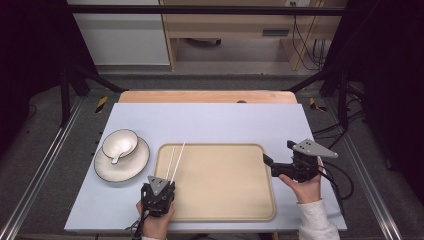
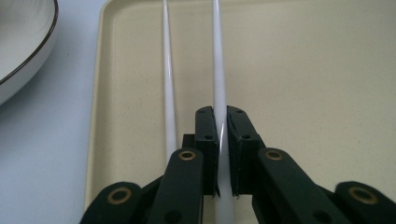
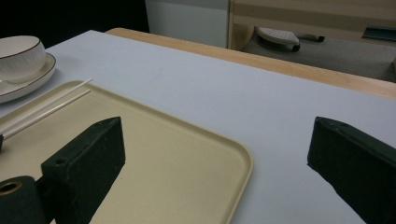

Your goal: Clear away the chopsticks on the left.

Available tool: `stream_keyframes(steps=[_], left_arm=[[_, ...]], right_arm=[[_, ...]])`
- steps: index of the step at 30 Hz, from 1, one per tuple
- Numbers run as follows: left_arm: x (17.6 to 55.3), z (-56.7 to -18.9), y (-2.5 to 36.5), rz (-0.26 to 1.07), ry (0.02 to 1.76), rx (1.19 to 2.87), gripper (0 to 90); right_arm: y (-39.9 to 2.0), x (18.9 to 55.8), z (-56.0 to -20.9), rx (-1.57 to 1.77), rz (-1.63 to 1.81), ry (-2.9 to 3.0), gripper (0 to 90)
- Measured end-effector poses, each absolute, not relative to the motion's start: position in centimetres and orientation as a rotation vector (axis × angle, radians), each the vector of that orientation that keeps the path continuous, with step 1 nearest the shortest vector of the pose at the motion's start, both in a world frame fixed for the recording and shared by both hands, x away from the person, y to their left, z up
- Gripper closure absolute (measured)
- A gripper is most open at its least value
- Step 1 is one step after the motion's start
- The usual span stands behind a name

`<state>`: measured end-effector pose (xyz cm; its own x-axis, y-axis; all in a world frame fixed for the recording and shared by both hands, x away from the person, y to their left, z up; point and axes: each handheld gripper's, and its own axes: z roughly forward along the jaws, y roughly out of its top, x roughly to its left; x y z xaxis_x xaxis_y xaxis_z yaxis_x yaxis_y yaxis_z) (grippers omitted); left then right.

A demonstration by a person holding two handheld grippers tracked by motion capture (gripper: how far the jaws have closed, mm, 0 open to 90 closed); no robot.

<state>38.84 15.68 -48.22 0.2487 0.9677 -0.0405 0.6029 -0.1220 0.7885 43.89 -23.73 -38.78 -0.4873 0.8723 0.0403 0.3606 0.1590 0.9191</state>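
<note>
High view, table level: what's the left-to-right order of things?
Plate carrying a bowl with a spoon → left gripper shut on white chopsticks → beige tray → right gripper, jaws open.

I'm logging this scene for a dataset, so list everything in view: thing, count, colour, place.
tray: one, beige, centre of the table.
chopsticks: two, white, over the tray's left edge; one is clamped in the left tool.
plate: one, white with a dark rim, left of the tray.
bowl: one, white, on the plate.
spoon: one, white, resting in the bowl.
table: one, pale blue-grey top.
left tool: black, at the tray's near left corner.
right tool: black, open, at the tray's right edge.
</note>
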Motion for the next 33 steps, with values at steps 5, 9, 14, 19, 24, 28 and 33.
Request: stream_keyframes(steps=[5, 9, 14, 19, 24, 28, 33], left_arm=[[38.9, -48.2, 15.7, 0.650, 1.450, 1.822, 83.9], [39.0, -48.2, 15.6, 0.646, 1.450, 1.842, 83.7], [39.1, -48.2, 15.4, 0.648, 1.452, 1.851, 83.6], [39.2, -48.1, 15.5, 0.638, 1.445, 1.866, 83.2], [39.3, -47.9, 15.4, 0.627, 1.435, 1.864, 81.0], [39.4, -47.1, 15.9, 0.615, 1.395, 1.849, 76.3], [39.8, -45.1, 17.1, 0.609, 1.312, 1.821, 67.3]], right_arm=[[-23.6, 44.0, -38.9, 1.168, 1.303, 1.935, 4.5], [-23.5, 44.1, -39.1, 1.172, 1.299, 1.939, 4.5], [-23.4, 44.2, -39.2, 1.171, 1.299, 1.945, 4.5], [-23.4, 44.2, -39.3, 1.174, 1.293, 1.949, 4.4], [-23.6, 44.1, -39.1, 1.176, 1.300, 1.942, 4.4], [-23.9, 44.0, -38.9, 1.178, 1.309, 1.923, 4.4], [-24.3, 43.8, -38.7, 1.184, 1.323, 1.902, 4.2]])
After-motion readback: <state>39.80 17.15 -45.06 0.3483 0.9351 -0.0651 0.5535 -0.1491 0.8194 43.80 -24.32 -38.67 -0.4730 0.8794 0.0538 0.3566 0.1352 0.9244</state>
